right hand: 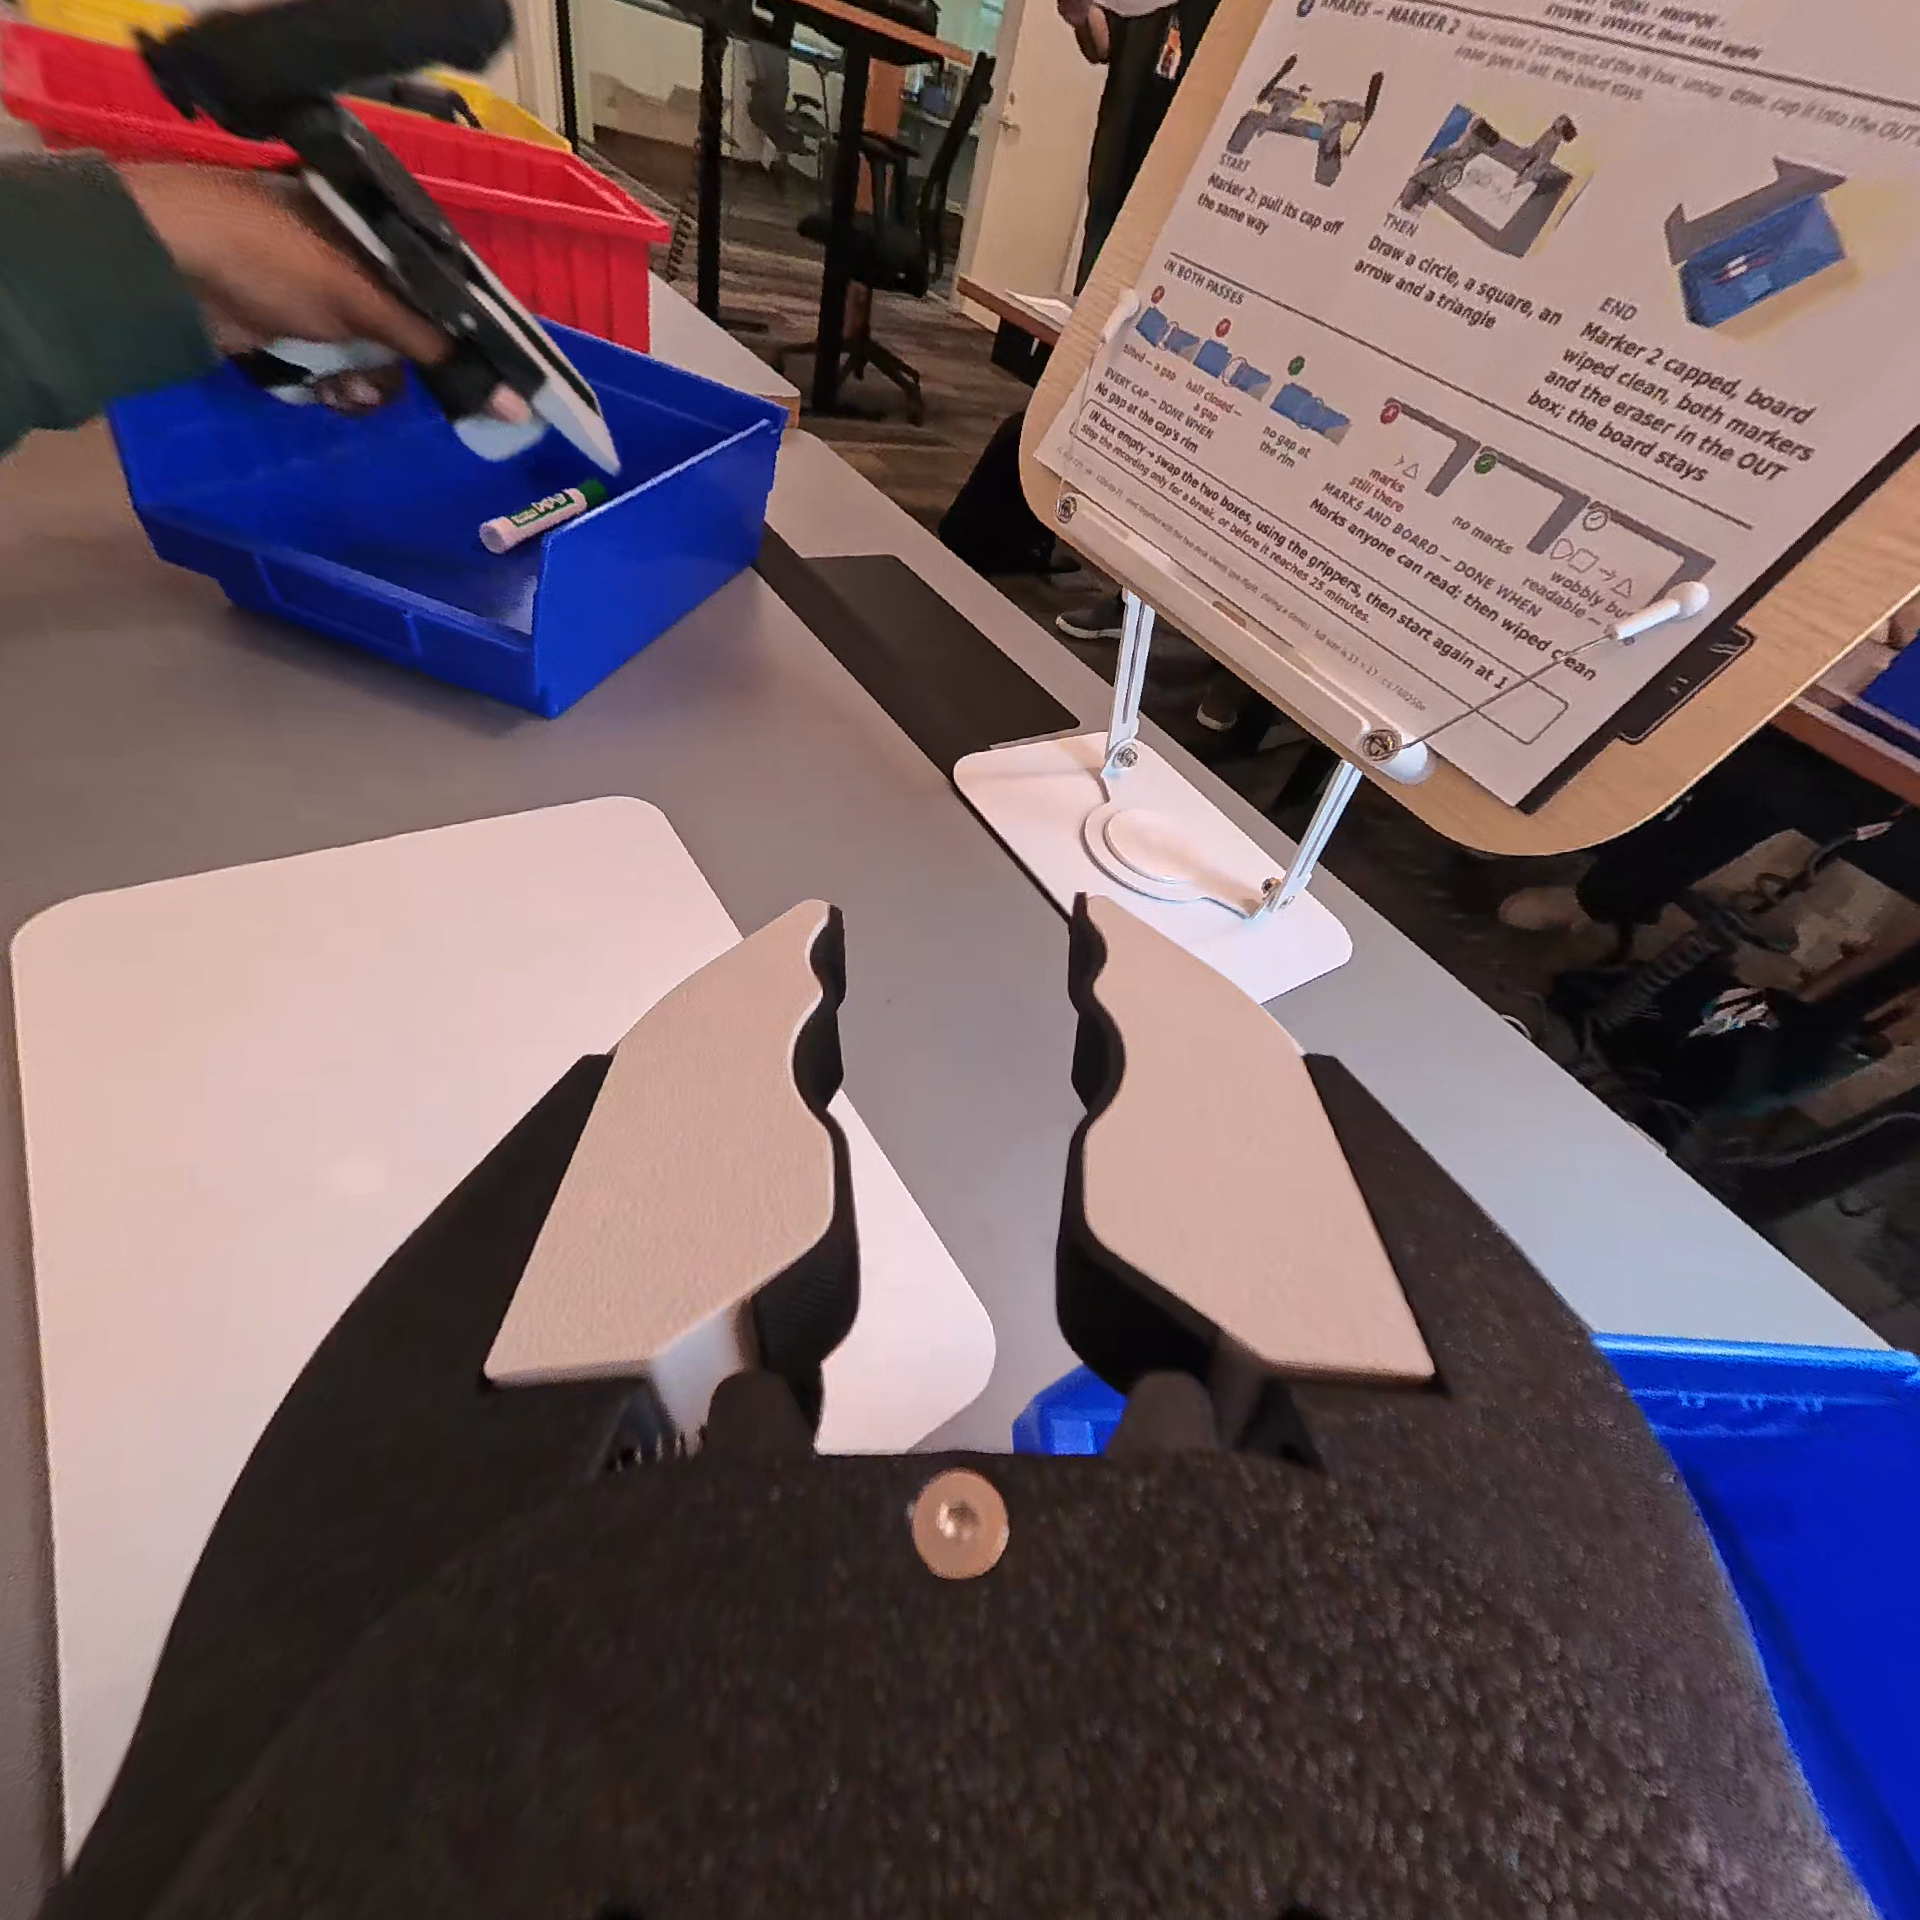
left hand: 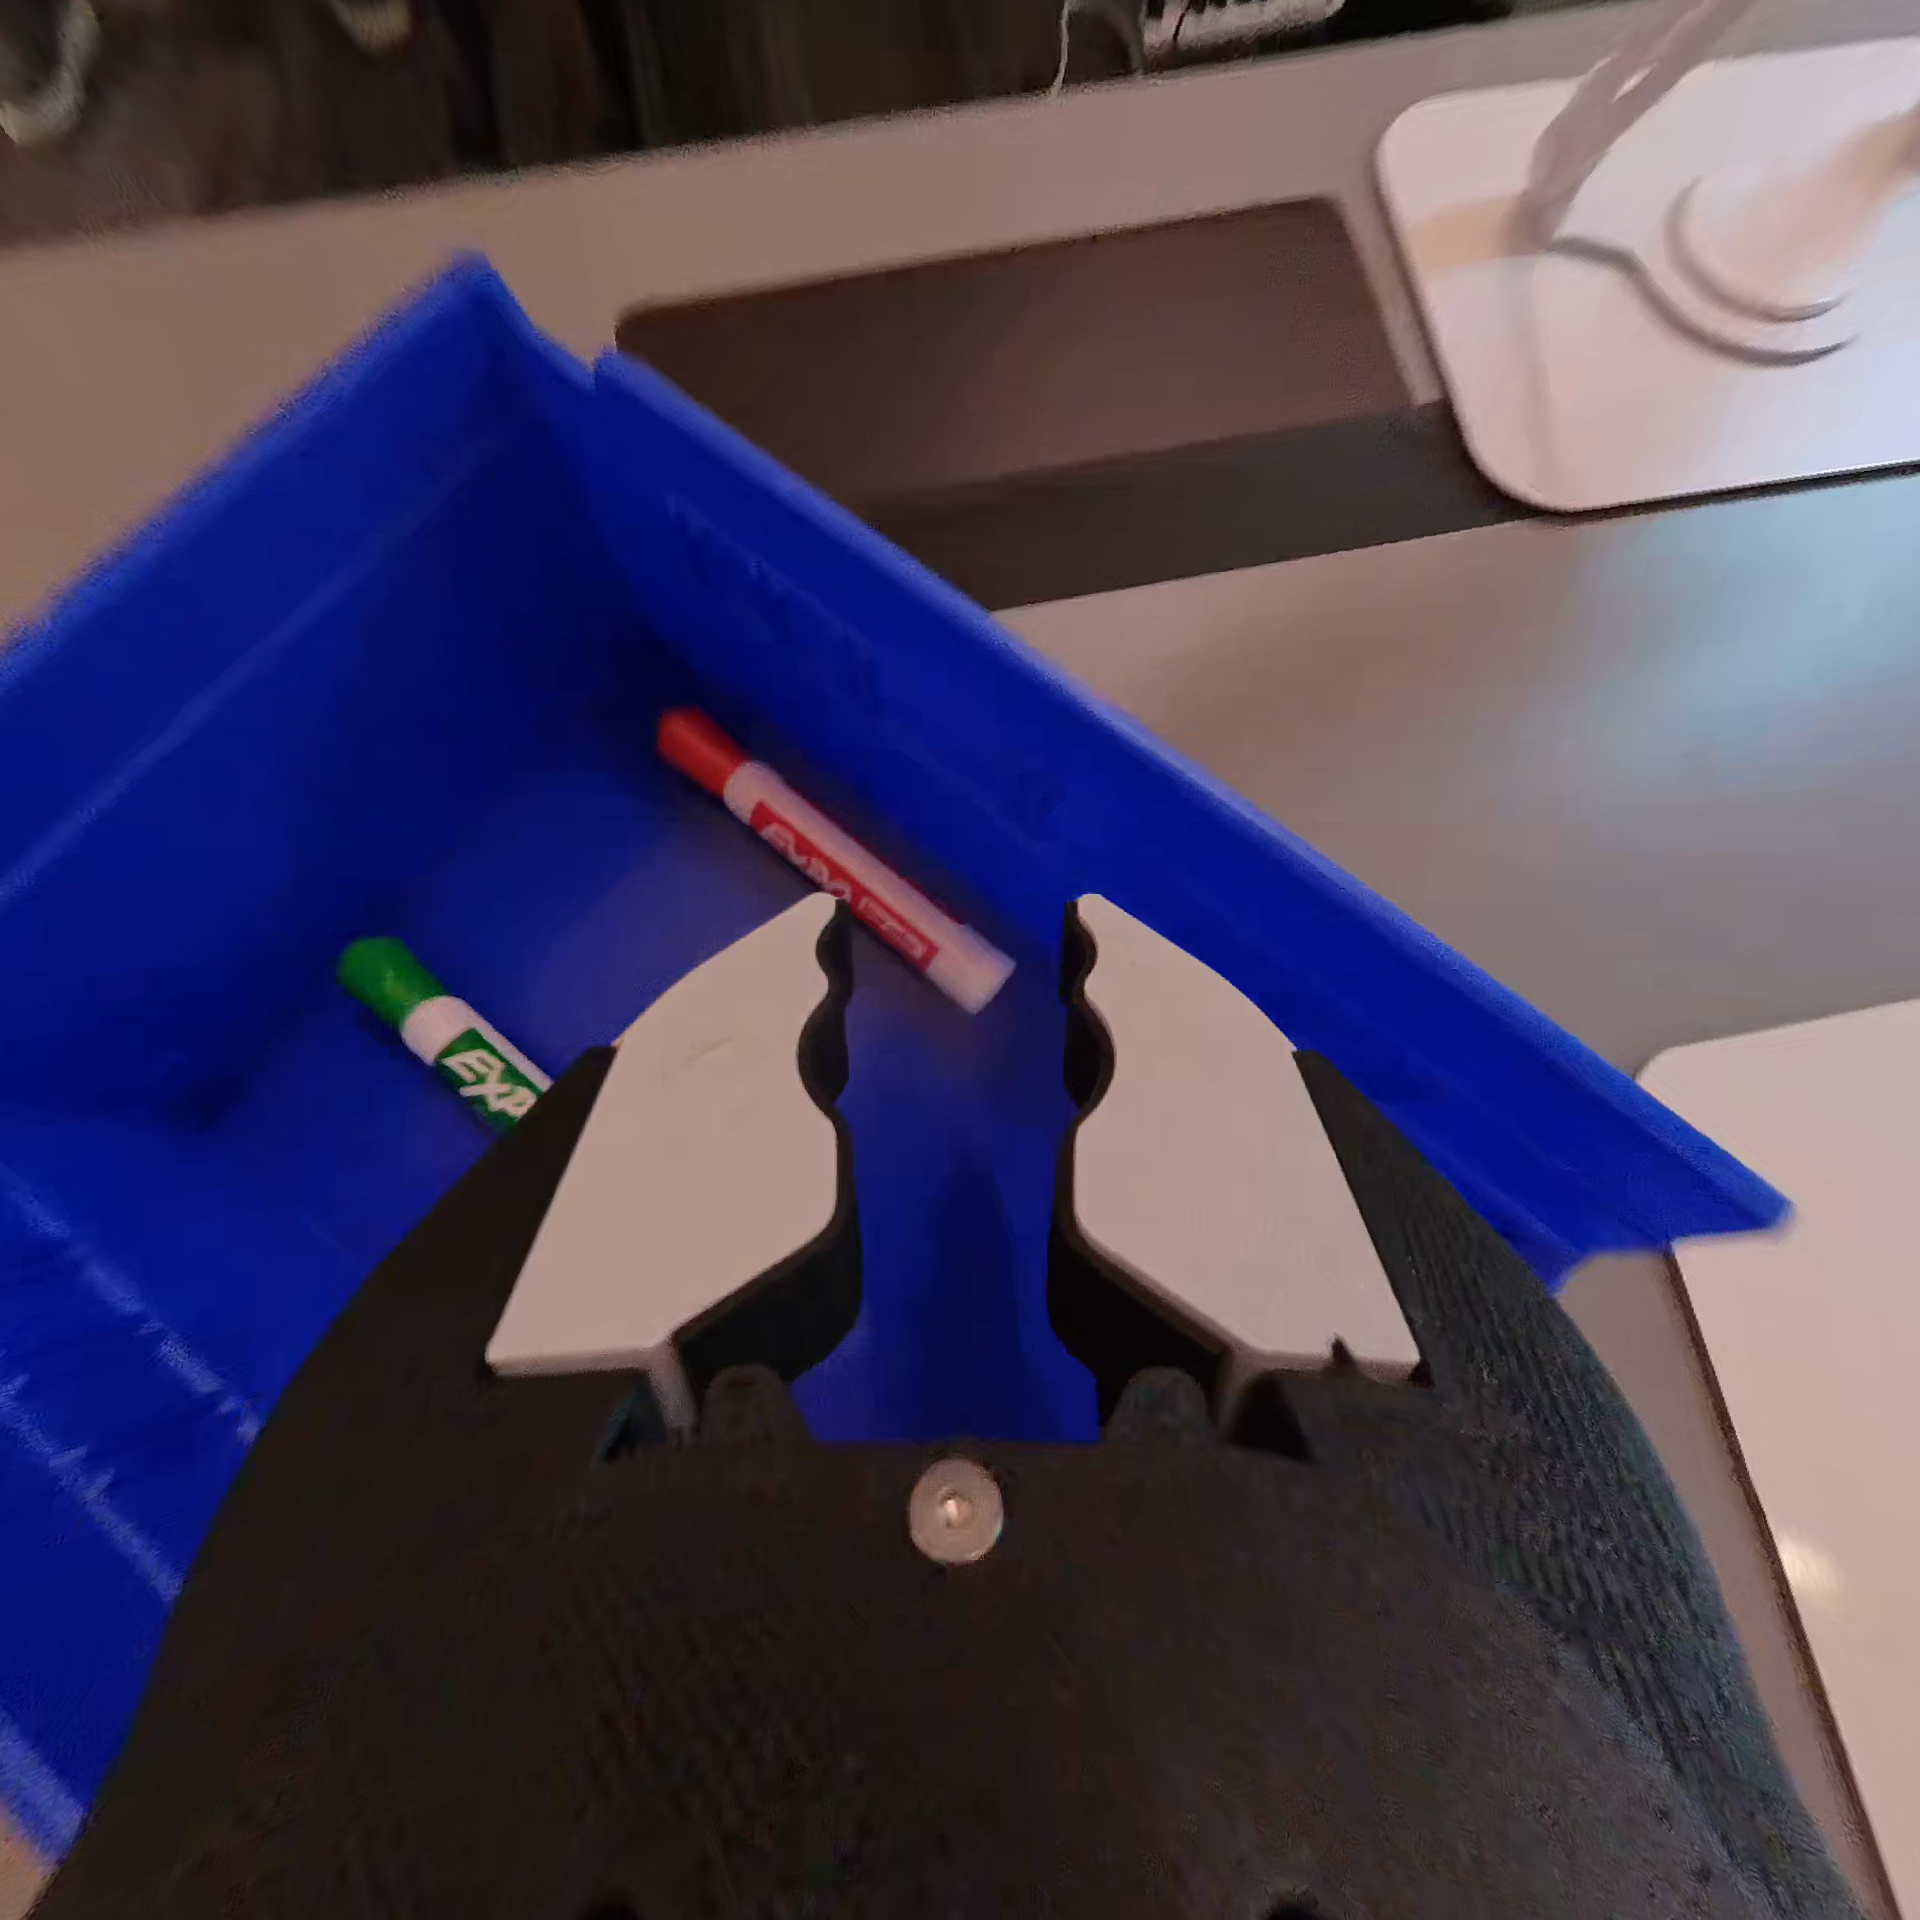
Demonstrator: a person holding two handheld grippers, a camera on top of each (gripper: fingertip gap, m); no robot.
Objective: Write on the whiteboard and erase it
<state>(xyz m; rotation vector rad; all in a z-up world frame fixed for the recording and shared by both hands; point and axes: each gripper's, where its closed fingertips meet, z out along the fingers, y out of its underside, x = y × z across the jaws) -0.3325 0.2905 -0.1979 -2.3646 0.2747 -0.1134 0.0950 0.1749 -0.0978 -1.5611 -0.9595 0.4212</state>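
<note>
Over the far-left blue bin [left hand: 312, 675], the left claw [left hand: 951, 925] hangs with jaws spread wide and empty. Inside the bin lie a red-capped marker [left hand: 831, 857] just past the fingertips and a green-capped marker [left hand: 442, 1029] to its left. Nearer, the right claw [right hand: 954, 935] gapes wide over the grey desk [right hand: 416, 748], holding nothing, with the blank whiteboard [right hand: 312, 1039] flat beneath its left finger.
</note>
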